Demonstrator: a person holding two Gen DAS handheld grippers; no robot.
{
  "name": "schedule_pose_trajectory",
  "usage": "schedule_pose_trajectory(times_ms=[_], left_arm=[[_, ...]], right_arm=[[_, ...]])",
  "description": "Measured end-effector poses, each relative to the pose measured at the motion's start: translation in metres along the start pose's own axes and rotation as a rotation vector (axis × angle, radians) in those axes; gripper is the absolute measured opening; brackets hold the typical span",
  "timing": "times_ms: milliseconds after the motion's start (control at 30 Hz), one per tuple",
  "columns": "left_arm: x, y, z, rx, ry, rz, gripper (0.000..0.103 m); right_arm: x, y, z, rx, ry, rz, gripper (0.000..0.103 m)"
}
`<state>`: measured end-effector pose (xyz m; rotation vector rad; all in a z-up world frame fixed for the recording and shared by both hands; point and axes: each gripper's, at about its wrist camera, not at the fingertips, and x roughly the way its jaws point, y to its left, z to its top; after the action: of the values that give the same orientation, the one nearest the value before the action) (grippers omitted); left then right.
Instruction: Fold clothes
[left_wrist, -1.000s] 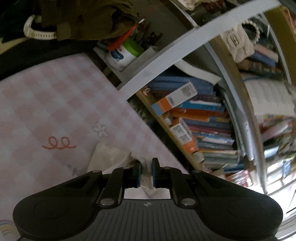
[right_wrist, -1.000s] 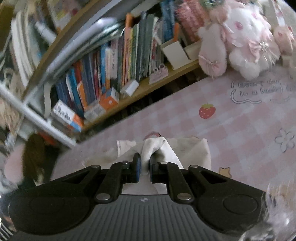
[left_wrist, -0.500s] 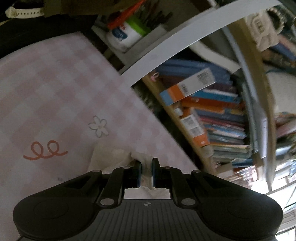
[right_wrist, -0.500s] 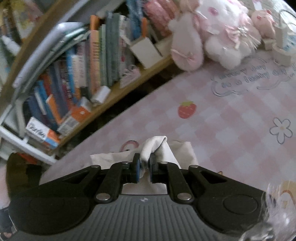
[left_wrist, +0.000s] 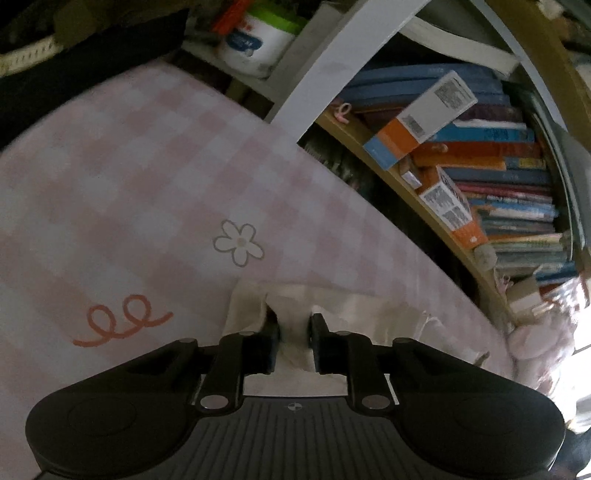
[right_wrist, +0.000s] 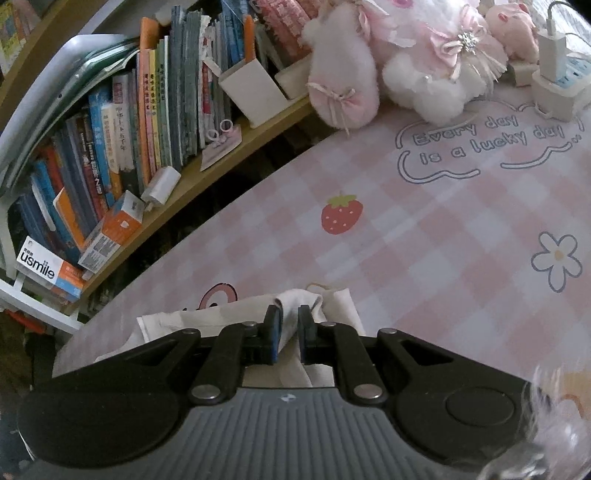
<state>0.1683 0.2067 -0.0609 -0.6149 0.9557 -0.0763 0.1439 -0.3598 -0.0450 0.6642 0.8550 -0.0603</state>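
The left claw (left_wrist: 293, 334) and its black body hide most of the cream cloth (left_wrist: 369, 306), so its outline cannot be told there. The right claw (right_wrist: 289, 330) likewise covers the near part of the cloth (right_wrist: 173, 319). The surface (left_wrist: 110, 184) is motion-blurred in the left view. A plush toy (right_wrist: 424, 55) is cut off by the top edge, and the book spines (left_wrist: 509, 206) are too small to read.

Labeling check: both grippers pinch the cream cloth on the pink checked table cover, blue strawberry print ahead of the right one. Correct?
Nearly. In the right wrist view the strawberry print is red, not blue. Right gripper and left gripper both pinch the cream cloth on the pink checked cover.
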Motion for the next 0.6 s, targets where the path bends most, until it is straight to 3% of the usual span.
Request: schedule_pose_trajectory(times_ms=[33,100,267,367,533,600], left_arm=[[-0.004,-0.002,0.001,0.023,-0.008,0.020,0.030],[-0.014,-0.005,0.002,0.057,-0.045,0.072,0.052],[-0.040,-0.005,-0.001,0.107,-0.137,0.176,0.054],[-0.050,-0.010,-0.016,0.154,-0.153,0.194,0.055],[-0.055,-0.039,-0.051,0.325,-0.129,0.218,0.057],[-0.055,-0.053,-0.066,0.401,-0.121,0.220,0.065]], right_arm=[[-0.002,0.001,0.000,-0.008,-0.004,0.002,0.010],[-0.008,0.006,-0.001,-0.040,-0.016,-0.005,0.010],[-0.025,0.023,-0.007,-0.150,-0.055,-0.039,0.010],[-0.034,0.033,-0.010,-0.215,-0.079,-0.060,0.010],[-0.042,0.055,-0.037,-0.377,-0.073,-0.097,0.013],[-0.042,0.064,-0.052,-0.450,-0.066,-0.111,0.014]])
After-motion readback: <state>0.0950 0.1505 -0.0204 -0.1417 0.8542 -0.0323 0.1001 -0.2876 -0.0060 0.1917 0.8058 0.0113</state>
